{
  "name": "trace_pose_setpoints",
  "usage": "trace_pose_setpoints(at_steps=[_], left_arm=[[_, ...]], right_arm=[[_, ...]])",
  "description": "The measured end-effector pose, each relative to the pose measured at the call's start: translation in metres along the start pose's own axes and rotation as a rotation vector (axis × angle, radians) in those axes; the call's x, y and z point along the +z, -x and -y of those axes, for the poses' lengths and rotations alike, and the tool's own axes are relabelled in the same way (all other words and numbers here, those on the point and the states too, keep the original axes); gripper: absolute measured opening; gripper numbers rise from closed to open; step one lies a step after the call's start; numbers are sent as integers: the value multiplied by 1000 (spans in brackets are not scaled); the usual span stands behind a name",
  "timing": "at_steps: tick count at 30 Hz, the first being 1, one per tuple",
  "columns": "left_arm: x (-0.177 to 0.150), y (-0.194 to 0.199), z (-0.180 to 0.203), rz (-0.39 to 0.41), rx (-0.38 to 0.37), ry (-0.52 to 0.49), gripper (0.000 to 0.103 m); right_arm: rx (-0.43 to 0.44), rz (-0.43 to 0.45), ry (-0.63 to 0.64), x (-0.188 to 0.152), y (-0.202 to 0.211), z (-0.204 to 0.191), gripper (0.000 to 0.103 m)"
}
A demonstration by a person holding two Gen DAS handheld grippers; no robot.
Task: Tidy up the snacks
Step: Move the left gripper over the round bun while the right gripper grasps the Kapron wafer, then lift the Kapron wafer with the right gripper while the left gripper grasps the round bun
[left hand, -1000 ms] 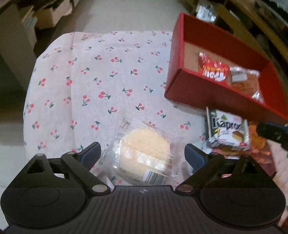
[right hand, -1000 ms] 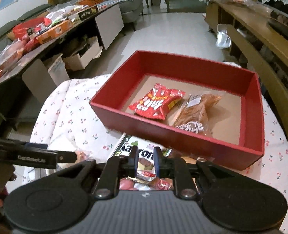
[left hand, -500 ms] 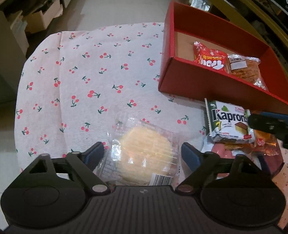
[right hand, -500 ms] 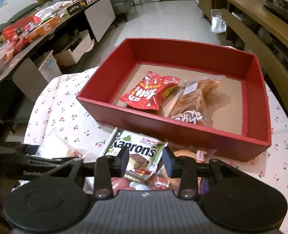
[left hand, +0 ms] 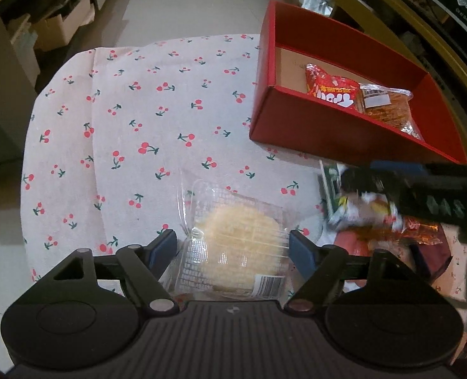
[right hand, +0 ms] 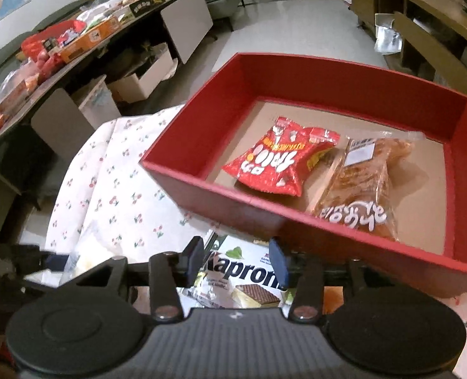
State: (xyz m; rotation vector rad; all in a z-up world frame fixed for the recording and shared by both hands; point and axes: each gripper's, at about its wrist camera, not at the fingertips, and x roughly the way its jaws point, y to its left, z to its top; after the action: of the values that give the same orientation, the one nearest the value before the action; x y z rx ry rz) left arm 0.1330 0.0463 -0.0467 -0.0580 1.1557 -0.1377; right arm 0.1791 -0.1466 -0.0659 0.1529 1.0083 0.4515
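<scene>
A red box (left hand: 321, 132) (right hand: 359, 75) stands on the cherry-print cloth (left hand: 132, 120). In it lie a red snack bag (right hand: 274, 164) (left hand: 331, 90) and a brown pastry pack (right hand: 362, 195) (left hand: 388, 107). My left gripper (left hand: 232, 248) is open, its fingers either side of a clear-wrapped round yellow cake (left hand: 236, 246) on the cloth. My right gripper (right hand: 236, 260) is open over a white Kapron wafer pack (right hand: 242, 281), its fingers either side of the pack. The pack shows blurred in the left wrist view (left hand: 359, 208), under the right gripper's arm.
More wrapped snacks, orange and red (left hand: 419, 233), lie under the wafer pack at the table's right. A long side table with snacks (right hand: 75, 41) stands far left, cardboard boxes (right hand: 145, 75) beneath it. A wooden bench (right hand: 438, 31) runs along the right.
My right gripper has opened from nearly shut and now straddles the wafer pack. My left gripper's jaws have narrowed around the cake, which has not moved.
</scene>
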Motion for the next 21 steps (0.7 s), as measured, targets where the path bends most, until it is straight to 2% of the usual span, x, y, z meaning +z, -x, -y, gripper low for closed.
trace_pose_setpoints(at_steps=[3,5,7,11,15,21], left_arm=[[1,-1,-4,-2,12,13,87],[2,0,-9,-5,6,29,88],[2,0,-11,-12,-7,43,88],[2,3,-12,-2,-15,51,88],[4,9,-23,8,-44,101,90],[4,8,-36,-18,-98,164,91]], right_arm=[[99,-87,-70,-11,8,2,56],[114,-143,-109,-18,15,2,56],[115,-135,-96,-23,26,0,56],[-4,-70,39,-18,30,-14,56],[-15,-114,123,-12,5,-32,56],[-61,-113,193,-6,-10,-41,62]])
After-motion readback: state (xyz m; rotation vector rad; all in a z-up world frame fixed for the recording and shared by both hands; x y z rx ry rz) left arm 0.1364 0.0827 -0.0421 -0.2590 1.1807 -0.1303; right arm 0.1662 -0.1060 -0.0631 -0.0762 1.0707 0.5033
